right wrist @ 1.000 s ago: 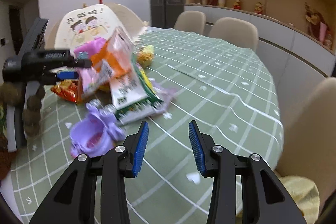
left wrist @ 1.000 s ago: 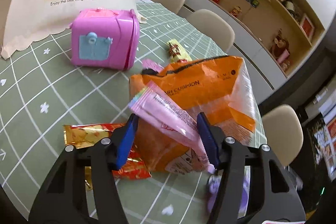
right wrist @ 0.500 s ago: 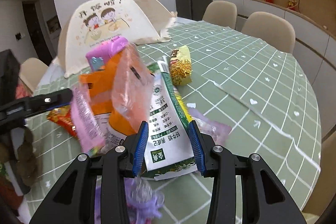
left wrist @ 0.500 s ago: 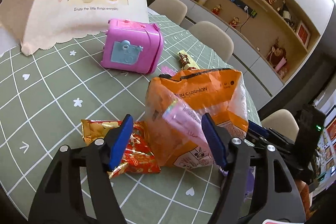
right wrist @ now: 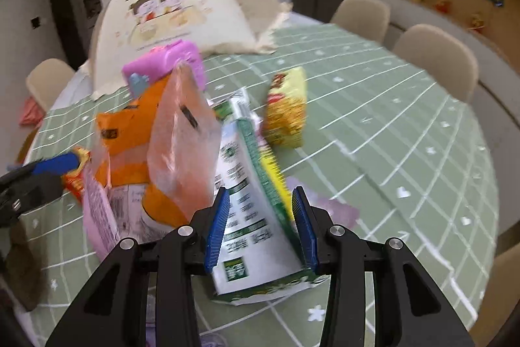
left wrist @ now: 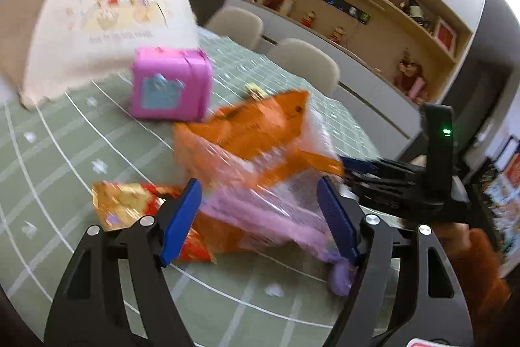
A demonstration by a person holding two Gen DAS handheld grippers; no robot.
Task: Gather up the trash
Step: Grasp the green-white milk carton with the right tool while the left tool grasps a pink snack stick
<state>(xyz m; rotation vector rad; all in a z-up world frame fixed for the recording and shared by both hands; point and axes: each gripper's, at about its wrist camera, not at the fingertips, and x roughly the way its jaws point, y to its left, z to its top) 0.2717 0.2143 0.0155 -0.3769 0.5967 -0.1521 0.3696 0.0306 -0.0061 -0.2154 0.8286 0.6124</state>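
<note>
Left gripper is opening around the orange bag; right gripper stands apart astride a green-white packet. Both lie on the green gridded tablecloth, beige chairs and shelves beyond.

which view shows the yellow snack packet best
The right wrist view: the yellow snack packet lies unobstructed on the green tablecloth. The left wrist view shows only its tip behind the orange bag.

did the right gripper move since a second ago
Yes. The right gripper closed in on the trash pile: its jaws now flank the green and white packet, where earlier they faced bare green tablecloth.
</note>
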